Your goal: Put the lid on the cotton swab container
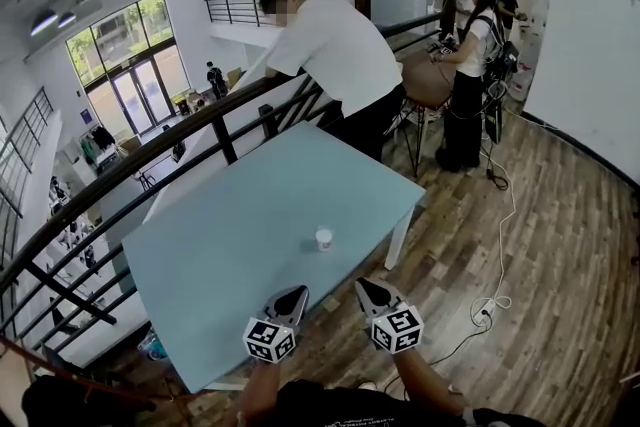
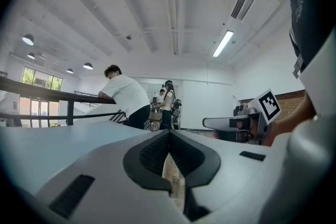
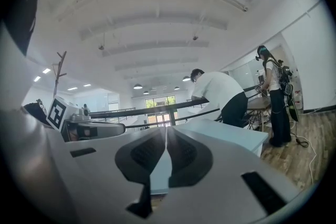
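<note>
A small white round cotton swab container (image 1: 323,237) stands alone on the light blue table (image 1: 230,245), near its front right part. Whether a lid is on it is too small to tell, and I see no separate lid. My left gripper (image 1: 299,293) and right gripper (image 1: 361,286) hang side by side just in front of the table's near edge, short of the container. In the left gripper view the jaws (image 2: 169,135) are shut together with nothing between them. The right gripper view shows its jaws (image 3: 166,132) likewise shut and empty. Neither gripper view shows the container.
A black railing (image 1: 150,150) runs along the table's far side, and a person in a white shirt (image 1: 335,50) leans on it. More people stand at a desk (image 1: 470,45) at the back right. A white cable (image 1: 503,245) trails over the wooden floor on the right.
</note>
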A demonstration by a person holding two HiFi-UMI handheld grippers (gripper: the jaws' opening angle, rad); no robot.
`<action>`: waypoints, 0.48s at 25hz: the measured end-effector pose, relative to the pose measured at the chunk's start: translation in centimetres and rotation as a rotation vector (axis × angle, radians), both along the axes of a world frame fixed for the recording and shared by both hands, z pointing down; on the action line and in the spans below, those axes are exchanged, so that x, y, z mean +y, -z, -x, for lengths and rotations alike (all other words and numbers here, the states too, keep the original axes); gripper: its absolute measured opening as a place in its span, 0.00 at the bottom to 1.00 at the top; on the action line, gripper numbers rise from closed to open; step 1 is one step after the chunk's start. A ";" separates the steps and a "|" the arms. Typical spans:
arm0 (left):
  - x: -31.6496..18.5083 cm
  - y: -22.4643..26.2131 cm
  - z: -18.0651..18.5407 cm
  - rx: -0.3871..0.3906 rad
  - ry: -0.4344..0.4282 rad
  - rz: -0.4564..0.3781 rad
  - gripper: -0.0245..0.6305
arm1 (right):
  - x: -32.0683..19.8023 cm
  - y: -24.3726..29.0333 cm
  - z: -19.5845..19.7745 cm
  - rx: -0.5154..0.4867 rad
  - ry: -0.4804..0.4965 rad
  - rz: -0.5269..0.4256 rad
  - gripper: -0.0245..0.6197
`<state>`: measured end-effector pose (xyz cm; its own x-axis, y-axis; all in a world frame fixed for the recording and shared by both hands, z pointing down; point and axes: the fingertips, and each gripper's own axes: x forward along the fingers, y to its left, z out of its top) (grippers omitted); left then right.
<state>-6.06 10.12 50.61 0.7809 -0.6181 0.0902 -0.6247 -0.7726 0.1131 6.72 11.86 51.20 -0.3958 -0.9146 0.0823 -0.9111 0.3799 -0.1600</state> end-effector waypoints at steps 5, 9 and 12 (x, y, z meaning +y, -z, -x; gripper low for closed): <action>-0.7 -0.9 -0.9 -0.010 -0.005 0.005 0.05 | -1.2 -0.5 -0.5 0.002 0.015 0.001 0.07; -3.3 -1.2 -1.8 -0.005 -0.017 0.009 0.05 | -3.7 -0.4 -0.7 0.018 0.021 0.008 0.07; -5.6 -1.3 -2.1 0.005 -0.027 0.009 0.05 | -5.7 -0.5 -0.5 0.029 0.024 0.024 0.07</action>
